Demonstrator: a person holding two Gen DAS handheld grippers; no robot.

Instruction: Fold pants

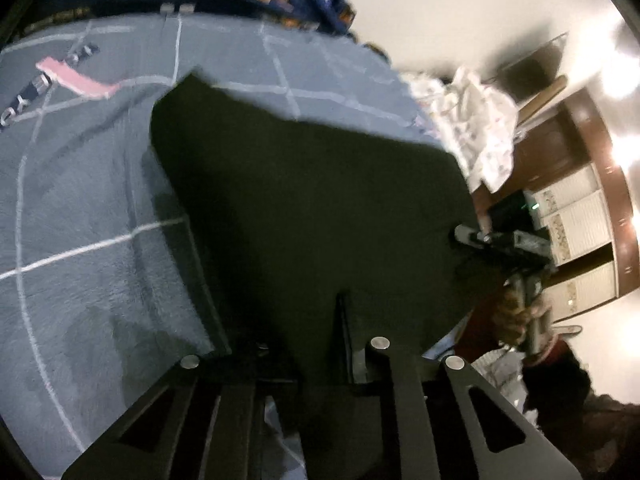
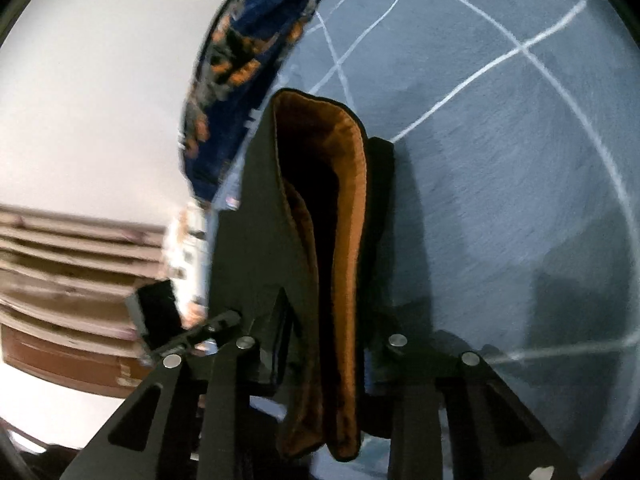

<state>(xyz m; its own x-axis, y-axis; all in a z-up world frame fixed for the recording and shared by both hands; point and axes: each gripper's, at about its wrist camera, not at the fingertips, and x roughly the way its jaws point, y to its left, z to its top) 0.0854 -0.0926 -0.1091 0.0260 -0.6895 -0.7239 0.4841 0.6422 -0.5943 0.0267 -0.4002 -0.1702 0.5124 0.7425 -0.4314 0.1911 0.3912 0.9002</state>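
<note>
The pants (image 1: 312,208) are black with an orange-brown fleece lining (image 2: 352,200). They hang lifted above a grey bed cover with white grid lines (image 1: 80,208). My left gripper (image 1: 340,320) is shut on one edge of the pants, and the black cloth fills the middle of the left wrist view. My right gripper (image 2: 320,328) is shut on the other edge, where the waist opening gapes and shows the lining. The right gripper also shows in the left wrist view (image 1: 480,236), clamped on the cloth's far right corner.
A pink strip (image 1: 76,76) lies on the bed cover at the upper left. A blue and orange patterned cloth (image 2: 236,64) lies at the bed's edge. A white printed cloth (image 1: 476,128) is heaped on the right. Wooden furniture (image 2: 68,280) stands beyond the bed.
</note>
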